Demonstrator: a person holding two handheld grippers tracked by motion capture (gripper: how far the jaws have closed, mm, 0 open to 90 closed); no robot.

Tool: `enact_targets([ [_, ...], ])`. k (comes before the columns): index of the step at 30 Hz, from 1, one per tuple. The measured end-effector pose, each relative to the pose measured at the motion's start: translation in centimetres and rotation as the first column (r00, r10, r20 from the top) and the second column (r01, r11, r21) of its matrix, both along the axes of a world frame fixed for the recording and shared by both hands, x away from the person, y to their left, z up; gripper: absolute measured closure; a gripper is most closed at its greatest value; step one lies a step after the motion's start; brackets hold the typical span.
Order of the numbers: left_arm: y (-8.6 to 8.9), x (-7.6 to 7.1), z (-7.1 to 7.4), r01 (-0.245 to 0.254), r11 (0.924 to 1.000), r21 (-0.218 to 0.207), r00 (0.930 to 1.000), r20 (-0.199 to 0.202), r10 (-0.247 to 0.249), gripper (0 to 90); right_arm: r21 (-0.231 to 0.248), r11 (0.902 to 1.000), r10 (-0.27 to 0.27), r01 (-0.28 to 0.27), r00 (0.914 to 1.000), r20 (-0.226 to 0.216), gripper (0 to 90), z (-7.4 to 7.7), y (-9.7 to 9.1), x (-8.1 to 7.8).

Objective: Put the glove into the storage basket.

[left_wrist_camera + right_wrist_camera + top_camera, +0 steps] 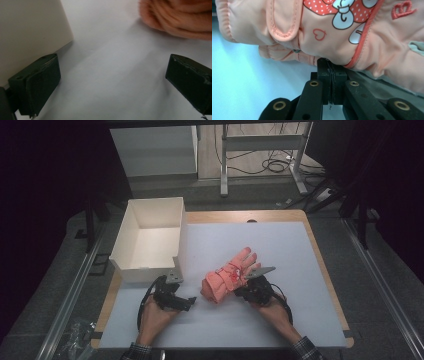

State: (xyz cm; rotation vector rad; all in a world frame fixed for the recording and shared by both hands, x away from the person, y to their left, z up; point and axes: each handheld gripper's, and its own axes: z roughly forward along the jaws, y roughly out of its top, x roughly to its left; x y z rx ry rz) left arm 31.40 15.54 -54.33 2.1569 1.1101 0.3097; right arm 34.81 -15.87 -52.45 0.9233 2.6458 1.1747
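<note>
Gloves [230,276], pink and stacked, lie near the middle of the white bench [280,245], right of the open white box [150,237]. Right hand-held gripper [331,65] has its jaws closed tight on the edge of the top glove. Left hand-held gripper [112,85] stands wide with nothing between its jaws, just beside the box wall, apart from the gloves.

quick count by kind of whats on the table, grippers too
pink glove: 1
white open box: 1
grippers: 2, the left gripper with jaws open on nothing, the right gripper shut on the glove's edge
total: 4
</note>
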Motion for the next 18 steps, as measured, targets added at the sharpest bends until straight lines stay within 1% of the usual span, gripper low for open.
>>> enact_targets([
  [3,-0.1,-0.1,0.2,0.013,0.9999,-0.001,0.9999,-0.003,-0.013,0.3,0.01,1.0,-0.003,0.003,1.0,-0.008,87.8,-0.2,0.2,0.4],
  [5,-0.3,-0.1,0.4,0.023,0.9996,-0.015,0.9997,-0.009,-0.023,0.2,0.011,0.9999,-0.001,0.001,1.0,-0.007,87.7,-0.1,0.2,0.4],
  [7,-0.5,-0.2,0.8,0.048,0.9983,-0.033,0.9988,-0.009,-0.049,0.0,0.015,0.9999,0.005,-0.005,1.0,-0.007,86.1,0.0,0.0,0.2],
  [9,-0.8,-0.2,1.3,0.069,0.9969,-0.037,0.9976,-0.005,-0.07,0.0,0.013,0.9999,0.01,-0.01,0.9999,0.0,84.0,0.1,-0.2,0.0],
  [12,-1.3,-0.3,2.1,0.115,0.9926,-0.04,0.9934,0.001,-0.115,0.0,0.009,1.0,0.003,-0.003,1.0,0.003,81.7,0.2,-0.8,-0.2],
  [15,-1.8,-0.3,2.9,0.139,0.9895,-0.041,0.9903,0.009,-0.138,0.0,0.0,1.0,-0.006,0.006,0.9999,0.012,78.8,0.3,-1.6,-0.3],
  [18,-2.5,0.1,3.7,0.169,0.9846,-0.045,0.9856,0.015,-0.168,0.0,-0.012,0.9995,-0.028,0.028,0.999,0.034,74.4,0.6,-2.7,-0.5],
])
